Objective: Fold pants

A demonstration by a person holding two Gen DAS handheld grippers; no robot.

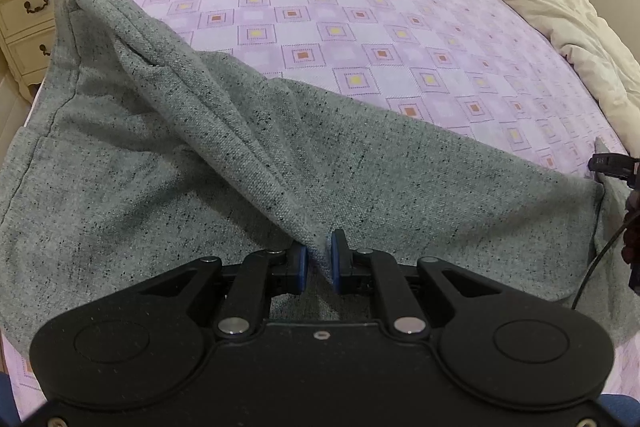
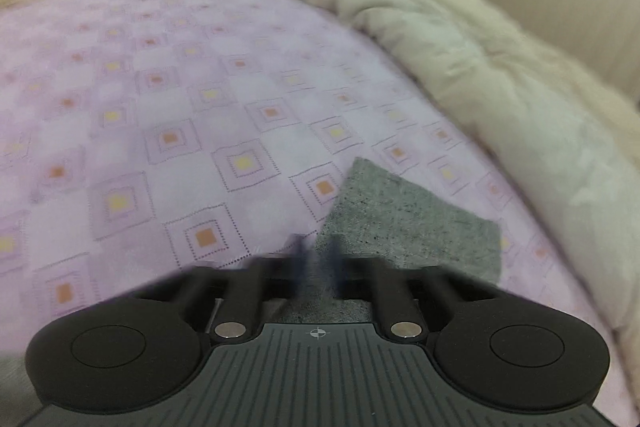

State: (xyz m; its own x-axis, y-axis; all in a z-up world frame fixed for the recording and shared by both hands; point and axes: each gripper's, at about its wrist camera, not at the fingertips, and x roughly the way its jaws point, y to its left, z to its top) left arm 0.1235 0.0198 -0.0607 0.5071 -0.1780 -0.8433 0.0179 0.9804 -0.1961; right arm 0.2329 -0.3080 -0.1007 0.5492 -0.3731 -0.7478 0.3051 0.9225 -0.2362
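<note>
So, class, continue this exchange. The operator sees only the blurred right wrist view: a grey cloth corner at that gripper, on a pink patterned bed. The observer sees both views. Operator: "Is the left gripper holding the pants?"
Observer: Yes. The left gripper is shut on a raised fold of the grey pants.
Operator: How does the rest of the cloth lie?
Observer: It is spread along the near edge of the bed, and the pinched fold rises as a ridge toward the far left corner.
</note>
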